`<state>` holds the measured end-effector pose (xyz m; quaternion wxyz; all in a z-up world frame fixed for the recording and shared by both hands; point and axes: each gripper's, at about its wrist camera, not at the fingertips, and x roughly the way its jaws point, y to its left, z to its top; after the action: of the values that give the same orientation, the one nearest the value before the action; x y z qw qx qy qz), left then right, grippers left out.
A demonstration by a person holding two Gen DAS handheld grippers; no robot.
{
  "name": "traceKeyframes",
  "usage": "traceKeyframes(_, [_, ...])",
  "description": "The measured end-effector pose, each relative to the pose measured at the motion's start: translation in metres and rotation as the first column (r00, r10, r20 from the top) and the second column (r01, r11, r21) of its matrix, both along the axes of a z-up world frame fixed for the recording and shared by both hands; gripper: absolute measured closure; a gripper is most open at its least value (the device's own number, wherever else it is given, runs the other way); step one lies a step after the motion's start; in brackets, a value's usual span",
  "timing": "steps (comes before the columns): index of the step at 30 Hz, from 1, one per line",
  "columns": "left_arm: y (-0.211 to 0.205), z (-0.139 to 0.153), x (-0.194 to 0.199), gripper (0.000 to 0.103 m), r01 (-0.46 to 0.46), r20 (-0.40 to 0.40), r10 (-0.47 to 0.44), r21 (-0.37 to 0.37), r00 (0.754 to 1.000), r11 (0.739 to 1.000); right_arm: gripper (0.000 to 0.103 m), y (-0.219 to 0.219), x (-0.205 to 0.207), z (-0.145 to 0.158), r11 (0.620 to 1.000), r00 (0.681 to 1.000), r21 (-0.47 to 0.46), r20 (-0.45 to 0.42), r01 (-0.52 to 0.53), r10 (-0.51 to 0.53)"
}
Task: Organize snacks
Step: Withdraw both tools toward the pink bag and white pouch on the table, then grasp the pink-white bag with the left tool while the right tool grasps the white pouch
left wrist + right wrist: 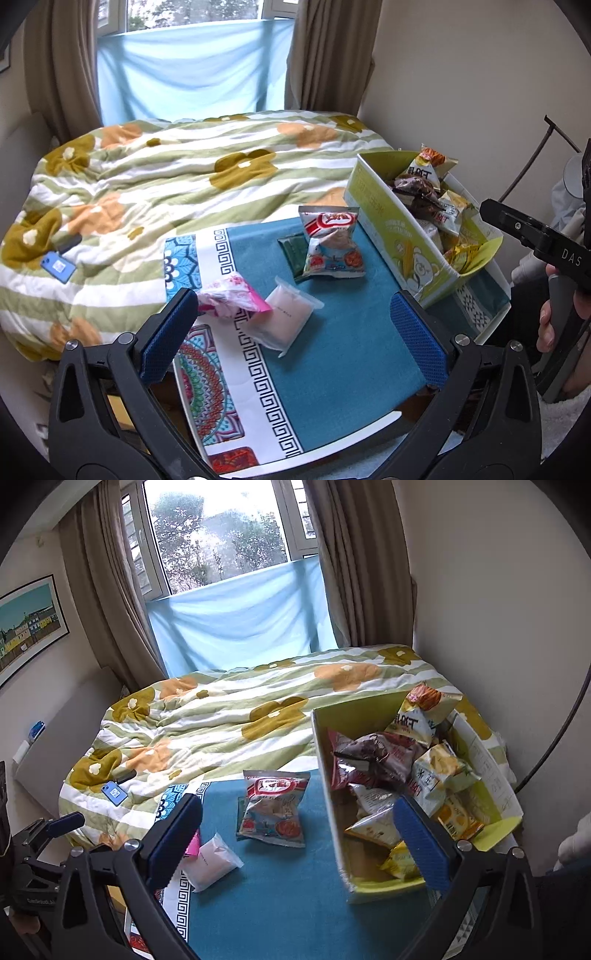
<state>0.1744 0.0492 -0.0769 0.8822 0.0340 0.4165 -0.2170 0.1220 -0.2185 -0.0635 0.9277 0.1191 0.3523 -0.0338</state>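
A green and white cardboard box (397,236) (332,794) stands at the right of the blue tablecloth (332,350) and holds several snack bags (417,768). On the cloth lie a red and white snack bag (332,242) (275,805) over a dark green packet (291,247), a pale pink pouch (288,317) (212,860) and a bright pink packet (234,297). My left gripper (295,328) is open and empty above the pale pouch. My right gripper (299,842) is open and empty, its right finger over the box.
A bed with a green, white and orange flowered quilt (166,184) (221,716) lies beyond the table. A blue phone (59,266) (114,793) rests on the quilt at the left. Curtains and a window stand behind. A wall is at the right.
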Motion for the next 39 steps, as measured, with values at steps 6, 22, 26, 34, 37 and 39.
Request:
traceKeyframes(6, [0.03,-0.015,0.009,0.0,0.025,-0.037,-0.025,0.0,0.999,1.0,0.0,0.037,-0.013,-0.017,0.999,0.999,0.025,-0.024,0.041,-0.04])
traceKeyframes(22, [0.06,-0.108,0.093,0.0,0.169,-0.134,-0.156,0.092,0.979,0.981,0.0,0.089,0.029,-0.096,1.0,0.975,0.018,-0.223,-0.004,0.007])
traceKeyframes(26, [0.053,-0.137,0.114,0.0,0.222,-0.164,-0.203,0.103,0.965,0.97,0.0,0.11,0.041,-0.13,0.999,0.966,0.033,-0.256,-0.013,0.021])
traceKeyframes(34, [0.039,-0.188,0.142,0.0,0.283,-0.247,-0.249,0.115,0.937,0.952,0.0,0.145,0.065,-0.186,0.997,0.943,0.057,-0.326,-0.046,0.062])
traceKeyframes(37, [0.036,-0.195,0.146,0.002,0.296,-0.264,-0.259,0.11,0.929,0.949,0.0,0.153,0.069,-0.196,0.996,0.939,0.063,-0.335,-0.056,0.074])
traceKeyframes(39, [0.033,-0.198,0.15,0.004,0.303,-0.281,-0.264,0.103,0.923,0.948,0.0,0.156,0.072,-0.199,0.996,0.937,0.07,-0.34,-0.056,0.077])
